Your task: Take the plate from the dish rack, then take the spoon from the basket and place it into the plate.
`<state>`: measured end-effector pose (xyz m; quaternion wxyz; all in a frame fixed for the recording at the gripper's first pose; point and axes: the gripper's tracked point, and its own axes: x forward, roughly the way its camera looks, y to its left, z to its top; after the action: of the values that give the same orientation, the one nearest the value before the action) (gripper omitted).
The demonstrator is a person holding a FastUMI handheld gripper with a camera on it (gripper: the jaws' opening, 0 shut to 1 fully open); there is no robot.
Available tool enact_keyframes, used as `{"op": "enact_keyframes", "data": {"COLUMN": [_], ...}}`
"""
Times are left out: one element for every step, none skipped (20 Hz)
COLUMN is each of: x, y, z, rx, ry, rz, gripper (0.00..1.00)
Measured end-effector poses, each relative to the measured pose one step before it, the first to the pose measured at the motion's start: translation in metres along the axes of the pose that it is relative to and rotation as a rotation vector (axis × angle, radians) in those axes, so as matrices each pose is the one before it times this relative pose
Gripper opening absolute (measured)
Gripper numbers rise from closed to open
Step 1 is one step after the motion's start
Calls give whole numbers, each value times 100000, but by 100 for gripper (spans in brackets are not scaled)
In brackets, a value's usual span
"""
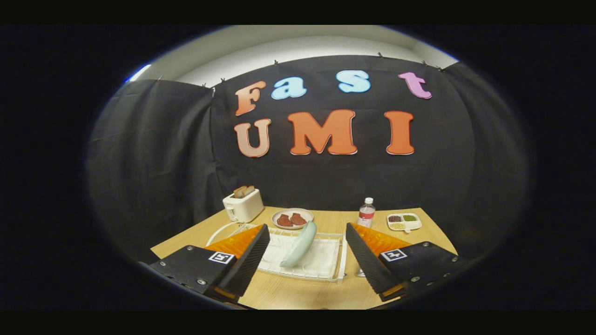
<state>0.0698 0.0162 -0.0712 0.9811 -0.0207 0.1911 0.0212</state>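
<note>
Gripper point(307, 260) held above the near edge of the wooden table point(298, 293), fingers spread wide, nothing between the pads, no contact with anything. Left finger point(247, 260) and right finger point(368, 263) frame the dish rack point(321, 274), which lies in the gap between them and just ahead, a white wire frame with a white cloth or mat inside it. Plate point(299, 244), pale green, stands on edge in the rack, tilted, its upper rim leaning toward the far side of the table; it sits roughly midway between the two fingers, slightly nearer the left one, and apart from both. Beyond the rack, toward the far edge of the table, a round dish point(292, 218) carries two reddish-brown pieces that look like meat. At the far left corner stands a white toaster point(243, 205) with slices of bread showing in its slots; a white cord curves from it along the table toward the rack's left side. Beyond the right finger, a clear plastic bottle point(366, 213) with a white cap and red label stands upright, near the far edge. To the right of the bottle, close to the far right corner, a small white divided tray point(404, 222) holds dark, green and pale contents in separate compartments. Something small stands on the table just behind the right finger's tip, too hidden to tell what it is. Basket and spoon cannot be made out.
</note>
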Motion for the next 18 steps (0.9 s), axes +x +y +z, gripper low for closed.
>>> {"op": "enact_keyframes", "data": {"x": [811, 816, 783, 815, 755, 786, 955, 741, 785, 838, 671, 792, 780, 818, 872, 696, 663, 771], "y": [49, 19, -210, -314, -263, -182, 37, 90, -9, -33, 65, -160, -216, -86, 8, 30, -76, -35], "z": [-423, -291, 87, 8, 187, 83, -183, -188, 11, -178, 81, 100, -112, 20, 148, 0, 45, 63], "rx": [647, 1196, 1381, 325, -271, -640, -267, -69, 212, 402, 988, 1861, 2431, 2218, 2396, 2552, 1940, 497], "ry": [4134, 3327, 2861, 2449, 1882, 2454, 3034, 3822, 3658, 4212, 3279, 3561, 3617, 3591, 4196, 3867, 2468, 1916], "rz": [432, 440, -724, -1084, -1311, -697, -22, 770, 562, 323, 89, -396, -650, -214, 41, 92, -551, -849], "gripper": [98, 97, 97, 97, 97, 97, 96, 96, 96, 96, 94, 92, 90, 89, 86, 84, 82, 81]}}
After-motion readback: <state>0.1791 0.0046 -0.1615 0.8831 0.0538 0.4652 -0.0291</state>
